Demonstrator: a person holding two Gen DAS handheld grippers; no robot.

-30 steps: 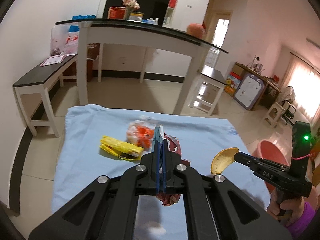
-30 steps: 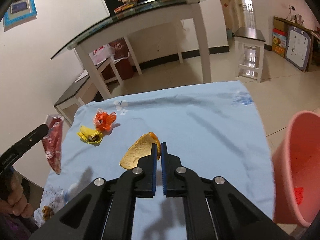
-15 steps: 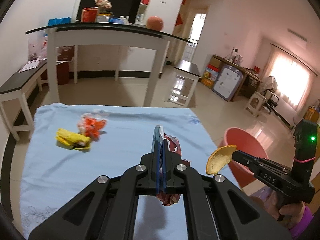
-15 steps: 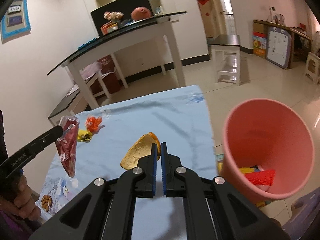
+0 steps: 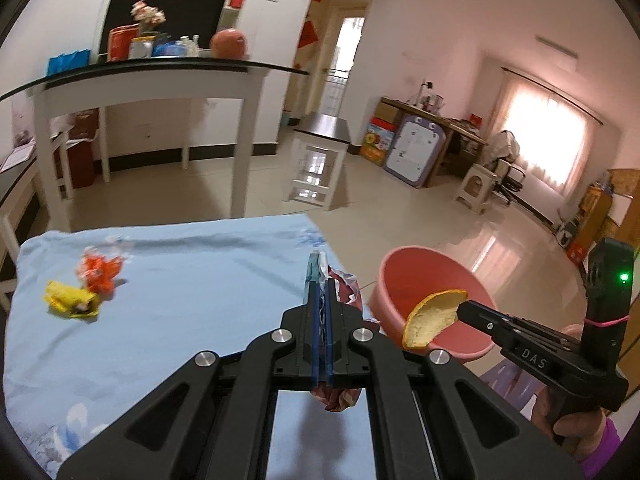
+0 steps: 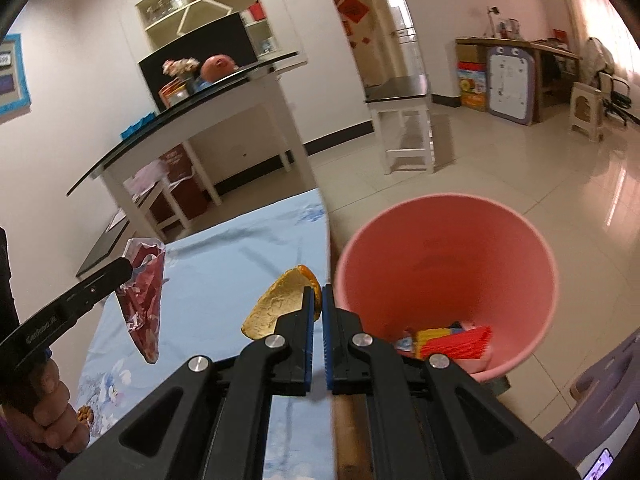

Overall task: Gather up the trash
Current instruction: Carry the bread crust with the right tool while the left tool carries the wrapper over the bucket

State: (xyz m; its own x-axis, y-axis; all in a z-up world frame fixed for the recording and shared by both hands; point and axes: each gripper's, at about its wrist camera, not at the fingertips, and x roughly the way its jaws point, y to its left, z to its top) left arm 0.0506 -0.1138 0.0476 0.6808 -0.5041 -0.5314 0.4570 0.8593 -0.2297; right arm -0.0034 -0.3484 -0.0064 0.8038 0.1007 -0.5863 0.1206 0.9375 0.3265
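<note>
Dangling from the closed left claw, a dark red wrapper hangs over the blue-clothed bench near its right edge. The right claw is clamped on an orange peel just beside the rim of the pink bin, which stands on open tiled floor. Orange and yellow wrappers lie well apart by the bench's left edge.
</note>
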